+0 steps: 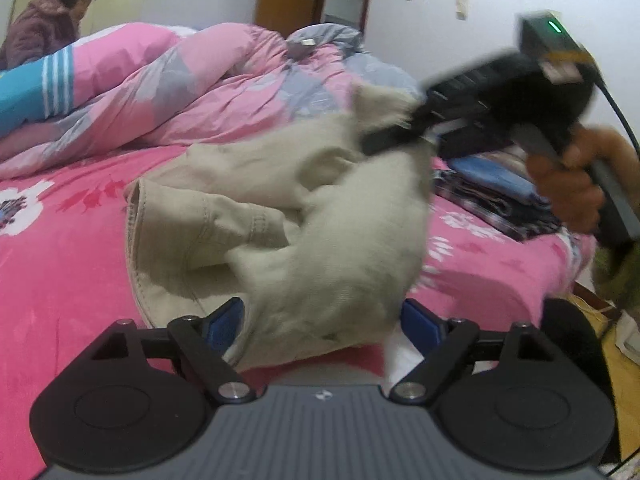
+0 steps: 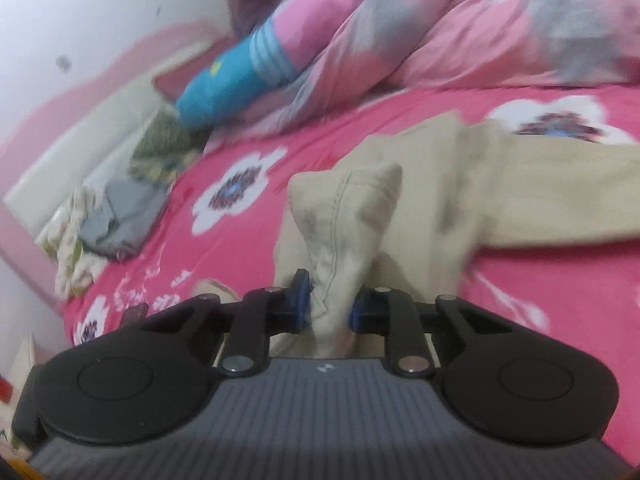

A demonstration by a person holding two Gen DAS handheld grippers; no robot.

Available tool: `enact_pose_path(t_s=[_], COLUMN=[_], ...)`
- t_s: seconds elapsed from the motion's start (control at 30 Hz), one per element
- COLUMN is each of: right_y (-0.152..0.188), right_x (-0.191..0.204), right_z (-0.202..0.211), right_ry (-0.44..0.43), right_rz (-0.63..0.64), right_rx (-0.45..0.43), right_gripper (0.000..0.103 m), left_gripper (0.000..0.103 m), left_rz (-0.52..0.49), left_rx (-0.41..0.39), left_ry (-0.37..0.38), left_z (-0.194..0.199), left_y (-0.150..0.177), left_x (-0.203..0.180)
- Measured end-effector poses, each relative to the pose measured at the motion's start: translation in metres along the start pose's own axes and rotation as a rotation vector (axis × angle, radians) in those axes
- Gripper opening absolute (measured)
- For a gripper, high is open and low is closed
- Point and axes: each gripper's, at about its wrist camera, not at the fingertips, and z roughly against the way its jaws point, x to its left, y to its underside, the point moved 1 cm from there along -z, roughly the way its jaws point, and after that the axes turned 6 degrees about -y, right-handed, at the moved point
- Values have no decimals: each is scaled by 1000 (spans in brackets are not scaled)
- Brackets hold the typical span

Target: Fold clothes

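Observation:
A beige pair of trousers (image 1: 240, 184) lies crumpled on the pink flowered bed sheet (image 1: 60, 260). My right gripper (image 2: 330, 304) is shut on a bunched, seamed fold of the trousers (image 2: 344, 216) and holds it up off the bed. The left wrist view shows that gripper (image 1: 384, 140) at the upper right, blurred, with a hand (image 1: 568, 192) on its handle. My left gripper (image 1: 320, 320) stands wide open low over the bed. The lifted, fuzzy inner side of the trousers hangs between its blue pads (image 1: 416, 316).
A rumpled pink and grey quilt (image 1: 200, 92) fills the back of the bed. A stack of folded clothes (image 1: 492, 188) sits at the right edge. A person in a purple jacket (image 1: 44, 24) is at the far left. Grey folded cloth (image 2: 120, 216) lies by the headboard (image 2: 80, 148).

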Motion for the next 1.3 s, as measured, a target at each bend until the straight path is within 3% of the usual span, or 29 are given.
enact_pose_path(t_s=[0.13,0.27,0.4,0.47,0.53,0.6,0.8,1.07,1.23,1.3], right_y=[52,111,148,149,145,141,127,112,93,88], right_x=[-27,-58,-75,-75,-74,-74,-88,-109,-123,-120], right_z=[52,69,73,77,82,92,135,111,73,58], right_ry=[85,154,117,94,99,128,120,94,36,1], right_rz=[-118,-286,-400,-410,-386,-354,-357,-370,-405,-399], right_rx=[-84,-103,-156,-164,-151,-156,-277,-237,-106,-45], right_gripper=[18,18,23,27,38,56,78,78,78,77], left_gripper=[89,89,89,89,89,89,89,83,54,49], left_rz=[17,79,183,233,282,317,402,593,541,528], left_rx=[16,15,20,31,43,47,44,115,116,118], left_ry=[47,71,39,2,-34,-74,-148,-155,-158,-159], left_z=[13,26,30,26,23,20,18,-6,-23,-28], left_y=[4,4,1,-1,-2,-4,-3,9,4,1], left_x=[-6,-1,16,27,36,43,62,91,89,88])
